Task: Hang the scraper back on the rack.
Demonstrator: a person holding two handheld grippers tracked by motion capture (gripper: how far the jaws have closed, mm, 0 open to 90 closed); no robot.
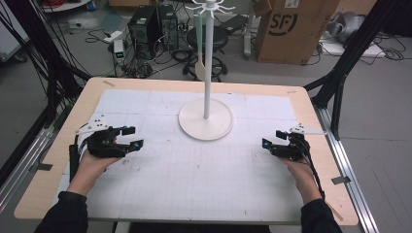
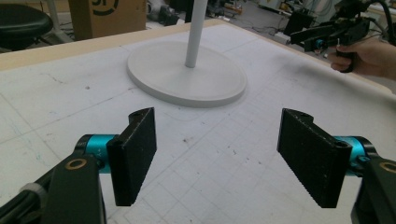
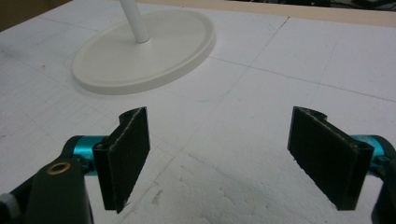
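Observation:
A white stand [image 1: 208,73] with a round base [image 1: 205,121] rises at the middle back of the table; hooks [image 1: 210,7] spread at its top. A pale spatula [image 1: 199,65] hangs from a hook beside the pole. My left gripper [image 1: 136,137] rests low at the table's left, jaws wide open with nothing between them. My right gripper [image 1: 272,138] sits at the right, also open and empty. The left gripper view has its open gripper [image 2: 217,156] facing the base [image 2: 187,77], with the other gripper [image 2: 327,35] far right. In the right gripper view, my open gripper [image 3: 219,161] faces the base [image 3: 144,51].
A white gridded mat [image 1: 194,160] covers the wooden table [image 1: 316,121]. Behind the table stand a cardboard box [image 1: 291,29], a black stool [image 1: 206,39], computer towers [image 1: 145,29] and cables on the floor. Black frame legs [image 1: 340,87] flank the table.

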